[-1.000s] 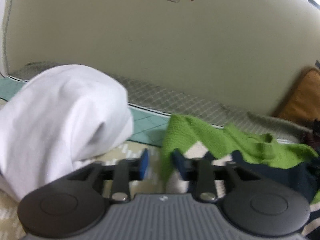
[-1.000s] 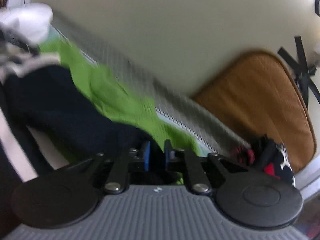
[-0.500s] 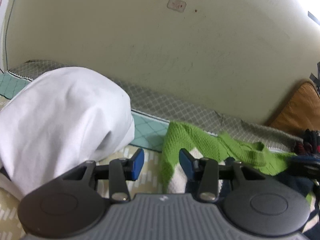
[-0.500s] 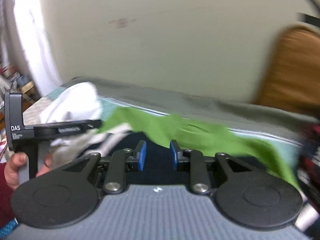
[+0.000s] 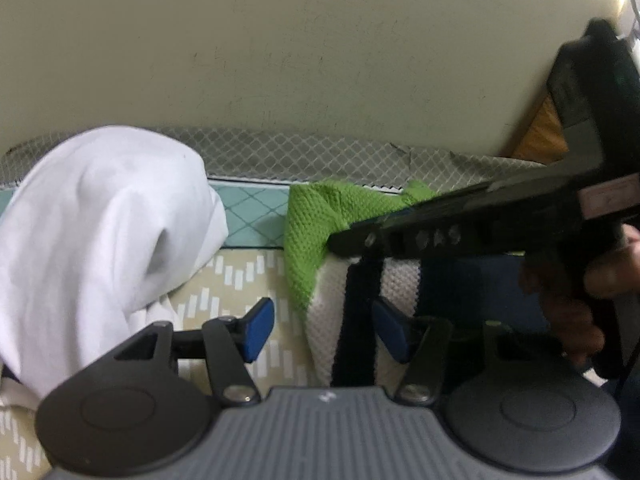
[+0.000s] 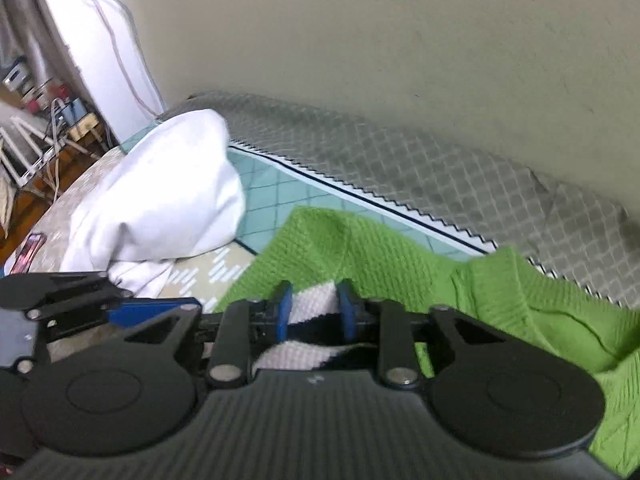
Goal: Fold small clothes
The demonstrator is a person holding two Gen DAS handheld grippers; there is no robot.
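A knit sweater in green (image 5: 312, 216), white and navy lies on the bed. Its striped white-and-navy edge (image 5: 360, 304) runs between the pads of my left gripper (image 5: 325, 332), whose jaws are opening and do not press on it. My right gripper (image 6: 315, 312) reaches in from the right, a hand (image 5: 600, 280) on its handle. Its jaws are closing on the striped edge (image 6: 312, 300), which fills the gap between the blue pads. The green part (image 6: 360, 256) lies just beyond. One of the left gripper's fingers (image 6: 152, 308) shows at the left.
A heap of white cloth (image 5: 100, 232) stands left of the sweater. The bed has a beige patterned cover (image 5: 240, 276), a teal band (image 5: 256, 208) and a grey quilted edge (image 5: 300, 156) against the wall. A brown cushion (image 5: 548, 132) leans far right. A phone (image 6: 28, 248) lies at the bed's left edge.
The right gripper swung left across the sweater to its striped edge, coming into the left wrist view. The left jaws widened. The left hand stayed in place.
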